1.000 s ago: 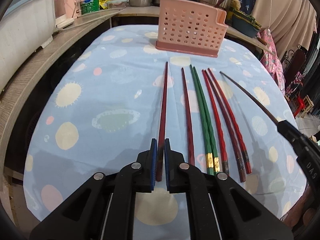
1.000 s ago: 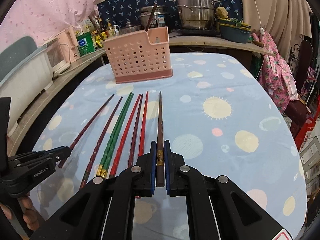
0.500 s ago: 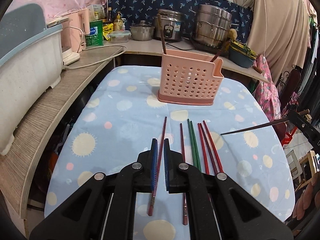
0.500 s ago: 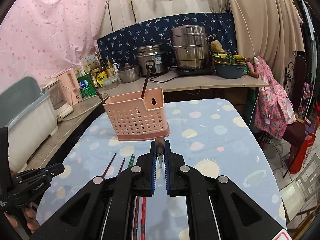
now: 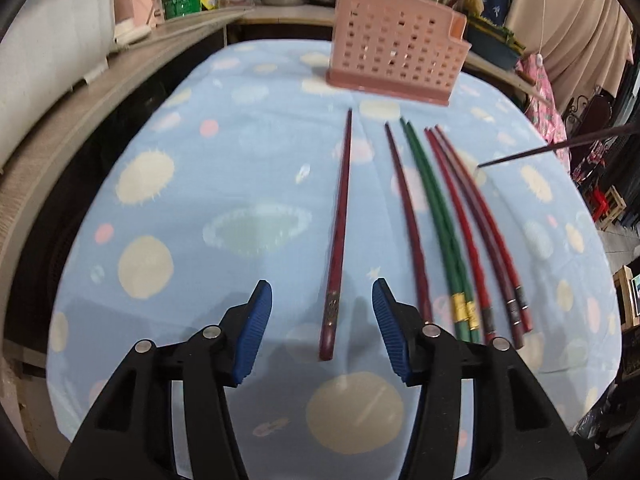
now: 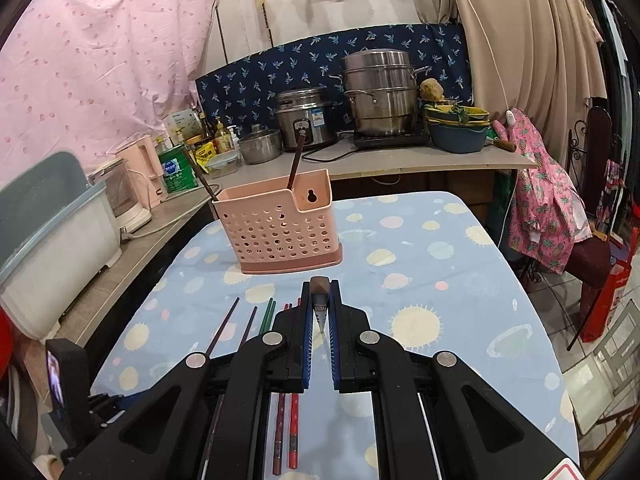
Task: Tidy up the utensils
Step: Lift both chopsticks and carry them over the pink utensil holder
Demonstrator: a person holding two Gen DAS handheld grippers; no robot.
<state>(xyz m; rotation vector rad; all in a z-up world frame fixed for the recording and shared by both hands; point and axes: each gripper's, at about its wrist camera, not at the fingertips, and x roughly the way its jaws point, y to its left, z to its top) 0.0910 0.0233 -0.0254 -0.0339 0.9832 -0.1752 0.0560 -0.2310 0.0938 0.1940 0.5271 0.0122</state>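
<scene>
Black left gripper [image 5: 322,320] splayed low over maroon chopstick [image 5: 340,220]; right gripper [image 6: 320,312] clamps brown chopstick [image 6: 319,286].

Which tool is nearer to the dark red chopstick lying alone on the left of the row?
Left. The left tool is open, straddling the dark red chopstick near its thick end. The right tool is raised, gripping another chopstick.

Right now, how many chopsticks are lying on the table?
7: one dark red chopstick before the open left gripper, a maroon chopstick, two green chopsticks, three reddish chopsticks rightmost. None seems hidden.
</scene>
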